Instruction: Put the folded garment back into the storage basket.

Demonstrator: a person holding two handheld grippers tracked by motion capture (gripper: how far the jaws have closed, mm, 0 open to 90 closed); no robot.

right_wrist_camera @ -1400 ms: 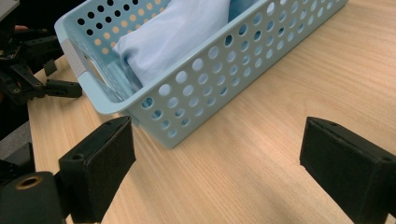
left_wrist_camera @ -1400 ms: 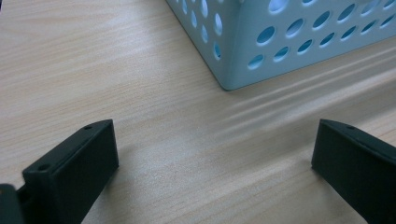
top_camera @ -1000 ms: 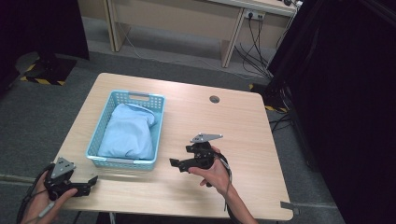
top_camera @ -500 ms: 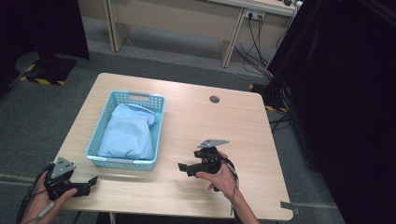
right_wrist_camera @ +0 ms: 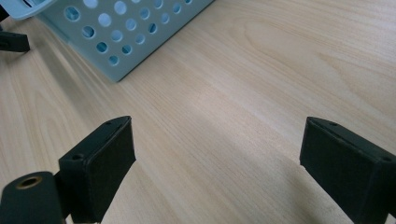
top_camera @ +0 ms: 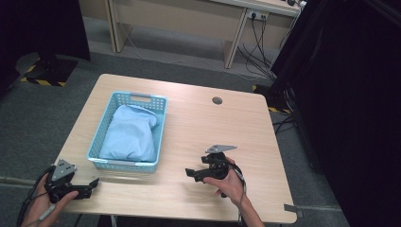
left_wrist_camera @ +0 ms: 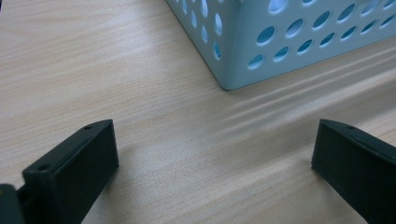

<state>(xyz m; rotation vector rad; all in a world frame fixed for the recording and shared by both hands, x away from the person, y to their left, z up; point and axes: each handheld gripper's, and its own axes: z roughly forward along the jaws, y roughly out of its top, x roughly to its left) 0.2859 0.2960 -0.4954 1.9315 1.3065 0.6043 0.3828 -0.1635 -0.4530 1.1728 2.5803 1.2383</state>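
High view: blue basket [top_camera: 126, 163] holding pale cloth [top_camera: 130, 135] is sitting between both tongs, left tongs [top_camera: 90, 187] and right tongs [top_camera: 191, 173], each gaping apart, gripping nothing.

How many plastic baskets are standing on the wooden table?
1: the light blue perforated plastic basket stands on the left half of the light wooden table, with a pale blue folded cloth inside.

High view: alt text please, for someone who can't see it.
A light blue basket holding a folded pale blue cloth sits on the left of a wooden table. A person's hands hold two black tools near the front edge: the left hand-held gripper at the left corner, the right hand-held gripper right of the basket, both with nothing in them.
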